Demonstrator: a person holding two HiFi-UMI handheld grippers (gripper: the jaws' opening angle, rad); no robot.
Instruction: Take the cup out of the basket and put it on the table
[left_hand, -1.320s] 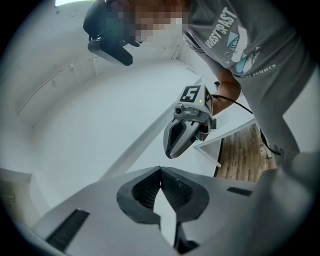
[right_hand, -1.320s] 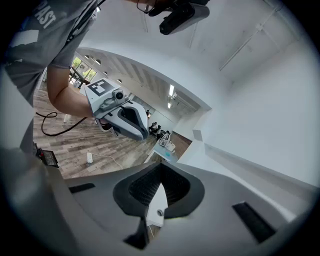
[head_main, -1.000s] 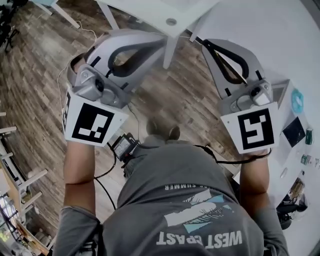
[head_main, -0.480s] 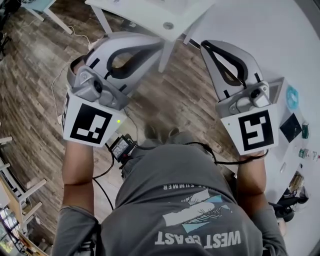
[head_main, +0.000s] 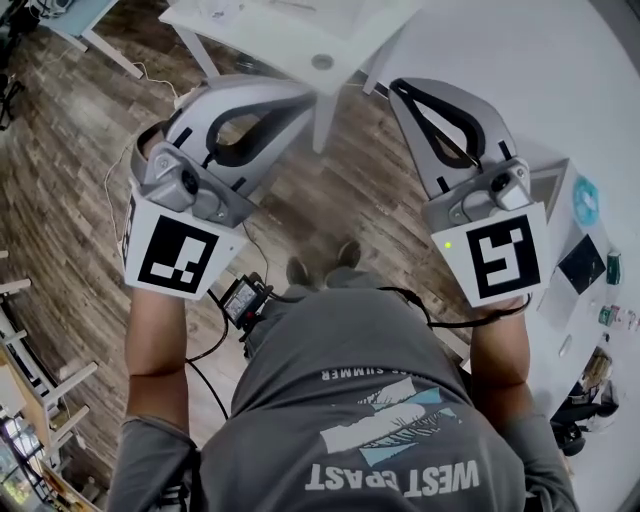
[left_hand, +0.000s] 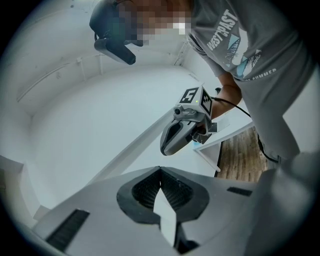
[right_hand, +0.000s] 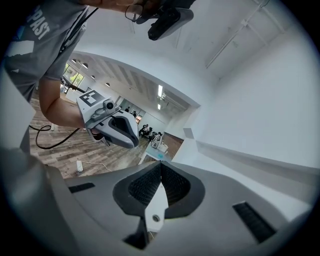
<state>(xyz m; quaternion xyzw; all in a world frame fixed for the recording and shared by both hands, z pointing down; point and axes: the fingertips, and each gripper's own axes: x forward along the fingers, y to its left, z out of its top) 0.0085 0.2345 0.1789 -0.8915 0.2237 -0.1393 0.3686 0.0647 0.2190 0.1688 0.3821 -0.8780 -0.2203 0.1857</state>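
Both grippers have drifted slightly up and left in the head view, and more of the white bench (head_main: 290, 30) now shows beyond them. Your left gripper (left_hand: 160, 187) and right gripper (right_hand: 160, 184) each have their ridged black fingers (right_hand: 145, 185) clenched together on nothing. Neither the cup nor the basket shows in any view, so which hand is nearer cannot be judged; find them first.

Brown wood-plank floor (head_main: 60, 150) fills the head view from 9 to 12 o'clock. A grey printed T-shirt (head_main: 370, 400) sits at 6 o'clock, with two shoes (head_main: 348, 253) just above it. A small screen device (head_main: 243, 298) hangs at its 10 o'clock edge, with a black cable (head_main: 215, 345) below. A teal disc (head_main: 586, 200) lies at 3 o'clock.
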